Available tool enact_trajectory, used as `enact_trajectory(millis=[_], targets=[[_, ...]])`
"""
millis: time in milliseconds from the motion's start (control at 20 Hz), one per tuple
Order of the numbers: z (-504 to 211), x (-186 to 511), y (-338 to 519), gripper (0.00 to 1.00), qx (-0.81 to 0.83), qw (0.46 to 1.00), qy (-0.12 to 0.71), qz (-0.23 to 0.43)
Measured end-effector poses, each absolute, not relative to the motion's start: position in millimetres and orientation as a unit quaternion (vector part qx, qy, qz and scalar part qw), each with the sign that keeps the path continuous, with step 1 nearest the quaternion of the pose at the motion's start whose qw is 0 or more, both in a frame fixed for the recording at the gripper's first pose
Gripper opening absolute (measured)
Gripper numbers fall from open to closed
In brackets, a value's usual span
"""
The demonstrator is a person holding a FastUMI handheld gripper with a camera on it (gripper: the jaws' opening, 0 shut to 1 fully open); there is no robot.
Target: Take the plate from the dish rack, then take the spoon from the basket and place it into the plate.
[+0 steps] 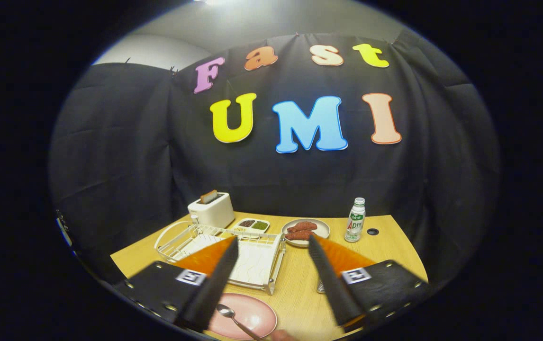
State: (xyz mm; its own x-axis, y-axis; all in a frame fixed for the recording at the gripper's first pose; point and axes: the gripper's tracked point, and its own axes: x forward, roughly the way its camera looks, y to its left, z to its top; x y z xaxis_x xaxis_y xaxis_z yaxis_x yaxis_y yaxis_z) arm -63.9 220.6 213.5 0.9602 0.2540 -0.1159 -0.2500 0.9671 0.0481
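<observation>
a staged recording booth got up as a kitchen corner: black cloth (124, 142) hangs as the wall behind a wooden table (390, 251) laid with a white toaster (212, 210) holding a slice of bread, a white dish rack (252, 258), a two-part dish of seasonings (252, 225), a plate of sausages (305, 231) and a small drink bottle (356, 220).

Plate (245, 318): pink, round, flat on the table just in front of the rack (224, 253). Spoon (236, 321): metal, lying in the plate, bowl toward the rack, handle away from it. Rack: white wire, on the table. Basket not identifiable.
</observation>
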Motion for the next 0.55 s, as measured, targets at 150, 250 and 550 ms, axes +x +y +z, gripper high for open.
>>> enact_trajectory(millis=[150, 250, 550], targets=[[222.6, -60.1, 187.6, 0.96, 0.008, 0.996, 0.040, 0.077], [225.0, -62.2, 175.1, 0.96, 0.003, 0.998, 0.039, 0.058], [239.9, -67.3, 155.8, 0.96, 0.014, 0.999, 0.032, 0.036]])
